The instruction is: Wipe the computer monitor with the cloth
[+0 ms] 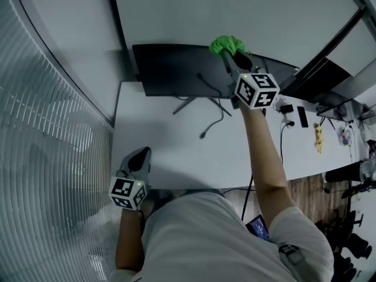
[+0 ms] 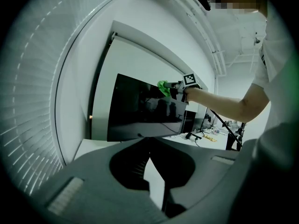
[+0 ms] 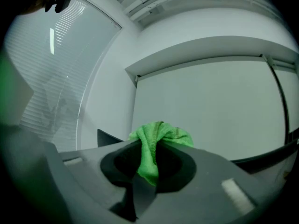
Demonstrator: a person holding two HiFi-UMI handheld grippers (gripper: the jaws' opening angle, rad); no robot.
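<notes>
A: Surface and room?

B: White desk (image 1: 170, 140) set against a pale wall (image 1: 235, 10). Curved slatted blind (image 1: 47, 128) on the left, wooden floor (image 1: 305, 192) off to the right. Loose cables (image 1: 212, 117) lie on the desk behind the screen's foot.

A: Monitor?

B: The monitor (image 1: 176, 69) is dark and stands upright at the back of the desk. Its long side runs left to right along the wall, and the screen faces the person.

A: Cloth and claws?

B: The green cloth (image 1: 226, 44) is pinched in the right claw (image 1: 231, 53). It bunches out past the tips and sits against the monitor's top edge, toward its right end. One tail hangs down between the jaws (image 3: 148, 164). The left claw (image 1: 140, 154) is low over the desk's near edge, well apart from the monitor. Its jaws are pressed together with nothing between them.
</notes>
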